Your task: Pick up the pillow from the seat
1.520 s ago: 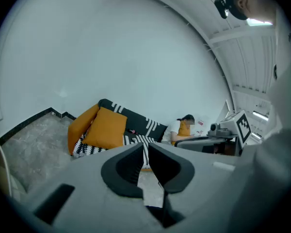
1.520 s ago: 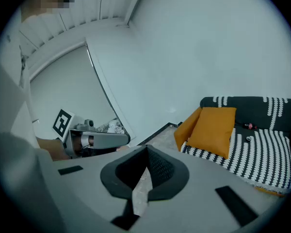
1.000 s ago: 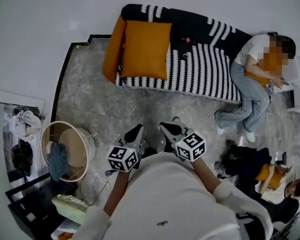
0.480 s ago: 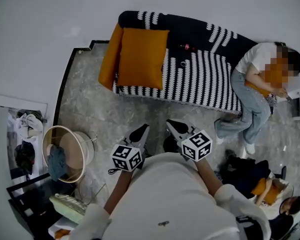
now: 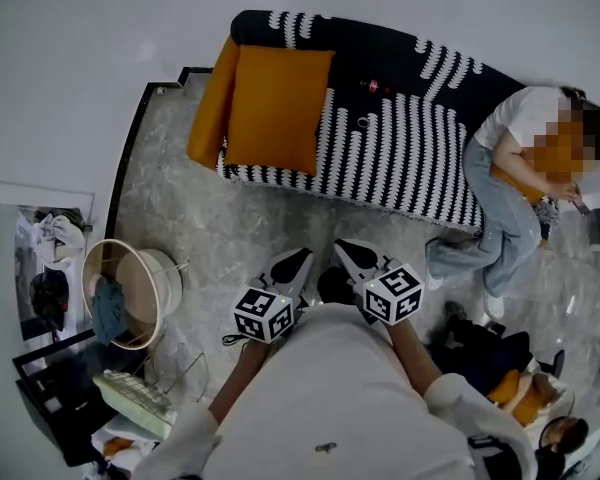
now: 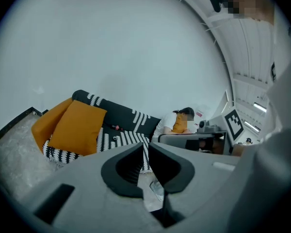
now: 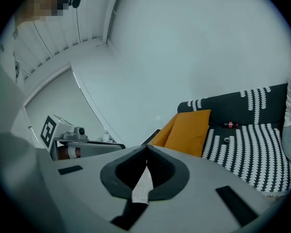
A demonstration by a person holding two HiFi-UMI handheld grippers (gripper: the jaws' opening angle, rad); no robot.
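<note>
An orange pillow (image 5: pixel 274 105) lies on the left end of a black-and-white striped sofa seat (image 5: pixel 390 153), against an orange armrest cushion (image 5: pixel 210 103). The pillow (image 6: pixel 77 127) also shows in the left gripper view and, as the pillow (image 7: pixel 188 131), in the right gripper view. My left gripper (image 5: pixel 301 258) and right gripper (image 5: pixel 344 248) hang side by side over the marble floor, well short of the sofa. Both are shut and hold nothing.
A person (image 5: pixel 515 183) reclines on the sofa's right end. A small bottle (image 5: pixel 371 86) and a small ring-shaped object (image 5: pixel 363 122) lie on the seat. A round basket (image 5: pixel 130 293) with clothes stands at the left. Bags (image 5: pixel 480 353) lie on the floor at the right.
Both grippers have moved nearer to the sofa, which sits a little closer and slightly turned in the head view. Their jaws stay shut.
</note>
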